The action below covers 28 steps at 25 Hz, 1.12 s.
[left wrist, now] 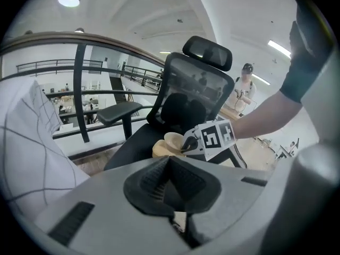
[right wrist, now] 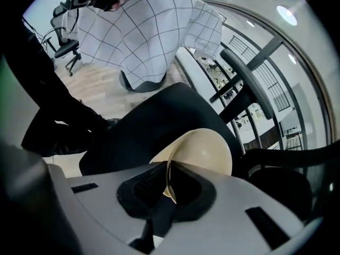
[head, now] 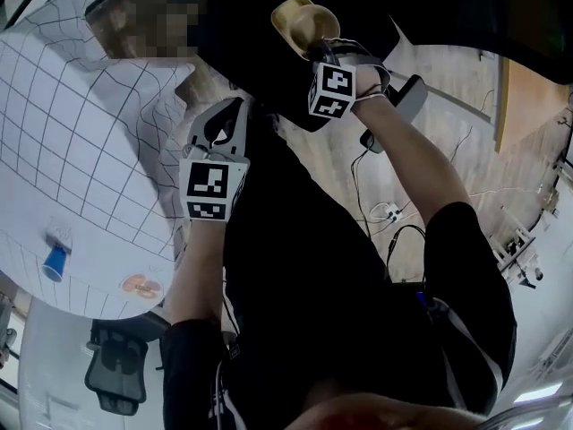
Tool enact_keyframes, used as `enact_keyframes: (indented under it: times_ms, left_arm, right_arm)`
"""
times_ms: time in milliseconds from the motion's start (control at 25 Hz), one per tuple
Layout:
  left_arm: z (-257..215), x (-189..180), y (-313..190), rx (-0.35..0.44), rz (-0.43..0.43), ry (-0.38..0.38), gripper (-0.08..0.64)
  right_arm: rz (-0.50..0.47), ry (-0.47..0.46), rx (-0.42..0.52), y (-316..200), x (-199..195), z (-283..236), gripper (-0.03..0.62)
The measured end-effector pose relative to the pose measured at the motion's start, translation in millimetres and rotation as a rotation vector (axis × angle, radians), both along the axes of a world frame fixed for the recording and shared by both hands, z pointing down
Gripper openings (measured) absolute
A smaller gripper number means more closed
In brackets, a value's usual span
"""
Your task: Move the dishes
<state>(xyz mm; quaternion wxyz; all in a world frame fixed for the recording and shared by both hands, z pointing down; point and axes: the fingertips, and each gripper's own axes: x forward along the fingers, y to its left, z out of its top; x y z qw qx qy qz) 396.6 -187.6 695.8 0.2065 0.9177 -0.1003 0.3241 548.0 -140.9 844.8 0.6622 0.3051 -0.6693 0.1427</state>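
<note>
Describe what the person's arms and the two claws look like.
Both are pale grey moulded shells with dark ribbed pads, as seen on the left claw and the right claw. Each carries a cube of black-and-white square markers. The person wears a black top with short sleeves, and the forearms are bare.

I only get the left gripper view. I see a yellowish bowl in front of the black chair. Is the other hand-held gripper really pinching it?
Observer: Yes. The right gripper view shows the right hand-held gripper shut on the bowl, its rim between the pads.
Operator: Are there more dishes anywhere?
Observer: The head view shows a blue cup on the table with the checked cloth.
Operator: Anything else there?
Observer: A flat orange thing near the cloth's edge, too small to name.
</note>
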Motion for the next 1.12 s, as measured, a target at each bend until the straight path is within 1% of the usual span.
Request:
enact_keyframes:
  times_ms: [200, 320, 400, 480, 600, 760, 920, 1120]
  left_arm:
    - [-58.6, -15.9, -9.2, 0.042, -0.051, 0.011, 0.005]
    - [-92.2, -23.1, 1.1, 0.039, -0.057, 0.022, 0.005]
    - [-111.0, -27.0, 6.1, 0.052, -0.067, 0.026, 0.005]
    - [-127.3, -32.6, 6.8, 0.081, -0.086, 0.025, 0.005]
    - [-149.4, -45.2, 16.5, 0.104, -0.106, 0.021, 0.005]
    - [-178.3, -62.2, 23.8, 0.150, -0.153, 0.026, 0.005]
    - [-201.9, -81.9, 40.4, 0.157, -0.186, 0.028, 0.005]
    - [-221.3, -114.3, 45.5, 0.166, -0.253, 0.035, 0.005]
  right_arm:
    - [0.037, -0.040, 0.034, 8.6, -16.6, -57.8, 0.028]
    - [0.045, -0.044, 0.037, 27.3, -27.2, -94.4, 0.028]
    - [0.015, -0.043, 0.051, 30.5, -34.3, -115.2, 0.028]
    - [-0.023, -0.051, 0.080, 24.0, -42.4, -134.2, 0.028]
    - [-0.045, -0.070, 0.107, 29.2, -56.8, -163.3, 0.028]
    - [-0.073, -0.089, 0.156, 29.5, -70.3, -199.0, 0.028]
    - [-0.125, -0.100, 0.186, 37.2, -91.5, -235.9, 0.028]
    - [-0.239, -0.116, 0.194, 37.1, -133.9, -268.0, 0.028]
